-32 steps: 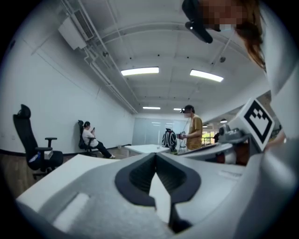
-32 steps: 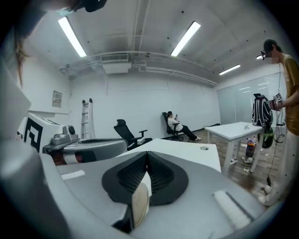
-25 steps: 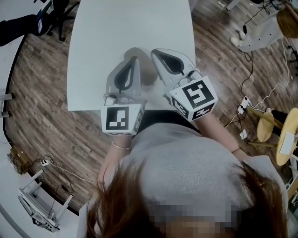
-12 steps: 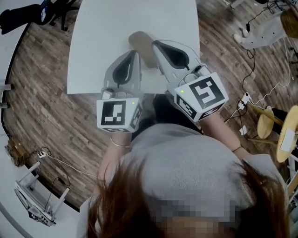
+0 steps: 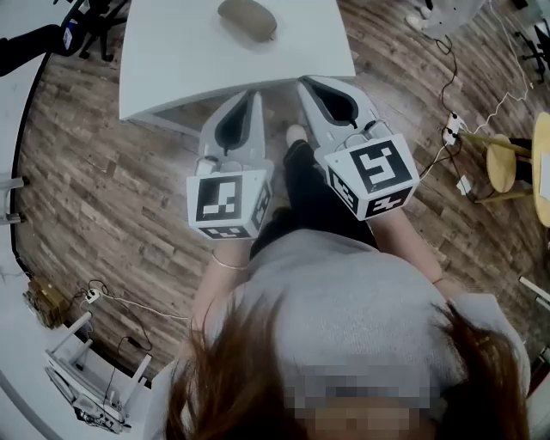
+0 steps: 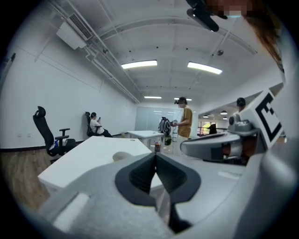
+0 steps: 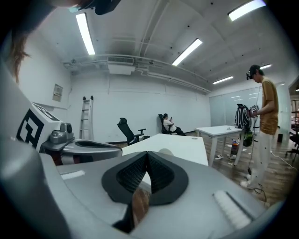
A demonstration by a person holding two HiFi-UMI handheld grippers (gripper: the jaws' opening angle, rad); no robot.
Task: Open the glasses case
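My left tongs [image 5: 252,94] and right tongs [image 5: 308,84] are both fully shut, holding nothing, off the table's [image 5: 172,60] near edge. The case [image 5: 247,19] lies on it, apparently closed, well apart. No open lid shows.

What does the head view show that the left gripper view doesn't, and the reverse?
Only the head view: the left gripper's marker cube and a power strip on the floor. Only the left gripper view: ceiling lights, an office chair, a seated person and a standing one. Both: the table, the case on it, the left gripper and the right gripper.
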